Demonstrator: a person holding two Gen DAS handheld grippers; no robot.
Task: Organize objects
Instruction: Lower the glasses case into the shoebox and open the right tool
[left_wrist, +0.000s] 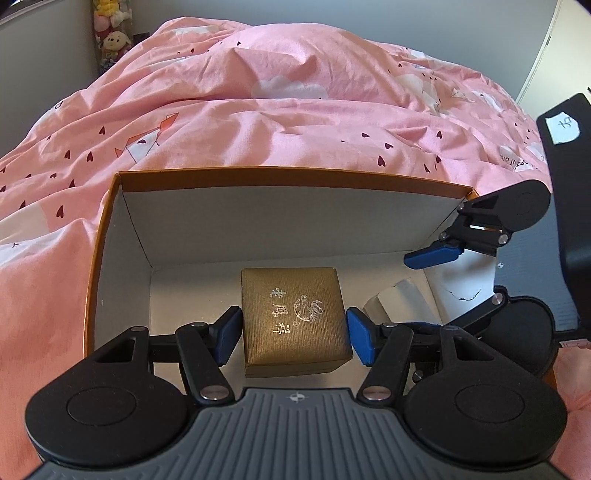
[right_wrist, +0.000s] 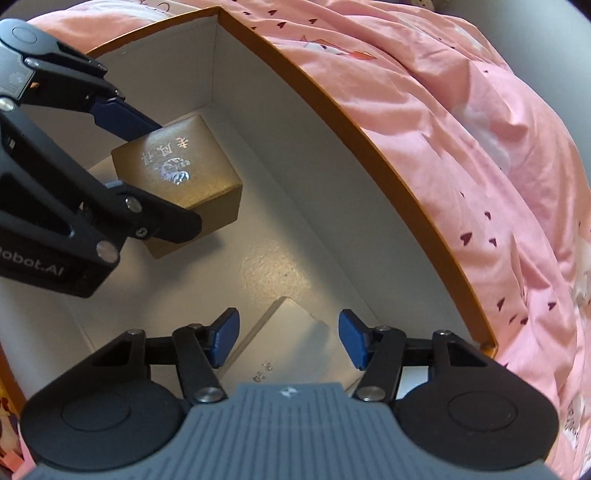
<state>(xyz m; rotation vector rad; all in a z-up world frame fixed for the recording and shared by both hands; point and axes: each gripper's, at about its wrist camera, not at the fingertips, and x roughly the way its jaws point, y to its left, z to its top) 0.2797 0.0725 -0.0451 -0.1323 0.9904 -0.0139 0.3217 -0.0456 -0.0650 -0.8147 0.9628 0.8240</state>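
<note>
A gold gift box (left_wrist: 295, 325) with silver lettering is inside a large orange-rimmed carton (left_wrist: 295, 177). My left gripper (left_wrist: 293, 325) is shut on it, a blue pad pressed against each side. The right wrist view shows the same gold gift box (right_wrist: 177, 173) in the left gripper (right_wrist: 140, 158), just above the carton's white floor. A flat white box (right_wrist: 288, 339) lies on that floor between the fingers of my right gripper (right_wrist: 288, 336). Those jaws stand open, the pads close to its sides. In the left wrist view the right gripper (left_wrist: 413, 291) reaches in from the right.
The carton (right_wrist: 332, 107) rests on a rumpled pink bed cover (left_wrist: 258, 110) printed with small hearts. The cover rises in folds behind and to the right of the carton. Stuffed toys (left_wrist: 110, 33) stand in the far left corner by a grey wall.
</note>
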